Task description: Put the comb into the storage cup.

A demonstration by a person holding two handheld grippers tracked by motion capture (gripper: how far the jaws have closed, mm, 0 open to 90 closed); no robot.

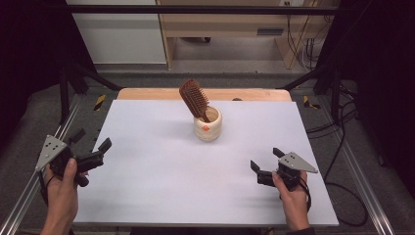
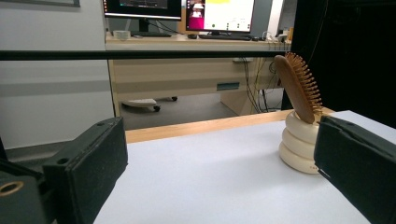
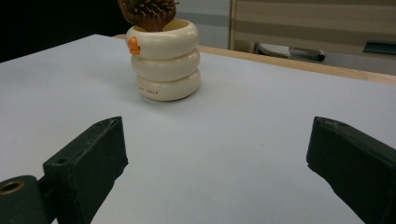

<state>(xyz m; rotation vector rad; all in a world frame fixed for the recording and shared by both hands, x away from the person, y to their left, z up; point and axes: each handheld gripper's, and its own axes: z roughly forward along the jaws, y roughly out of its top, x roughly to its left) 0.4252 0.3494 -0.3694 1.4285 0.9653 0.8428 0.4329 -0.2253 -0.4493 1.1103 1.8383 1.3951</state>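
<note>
Wooden hairbrush (image 1: 194, 99) is parked handle-down in a cream ribbed cup (image 1: 208, 125) toward 12 o'clock on the bench (image 1: 161, 171), leaning left, while the left tongs (image 1: 93, 152) at 8 o'clock and the right tongs (image 1: 266, 164) at 4 o'clock both sit spread wide and empty, well apart from it. If it were me I'd steady the cup with one and pinch the brush low with the other, lifting along its tilt. The bench top's plain white with a wood strip at the back; desks and monitors (image 2: 177, 11) behind.
</note>
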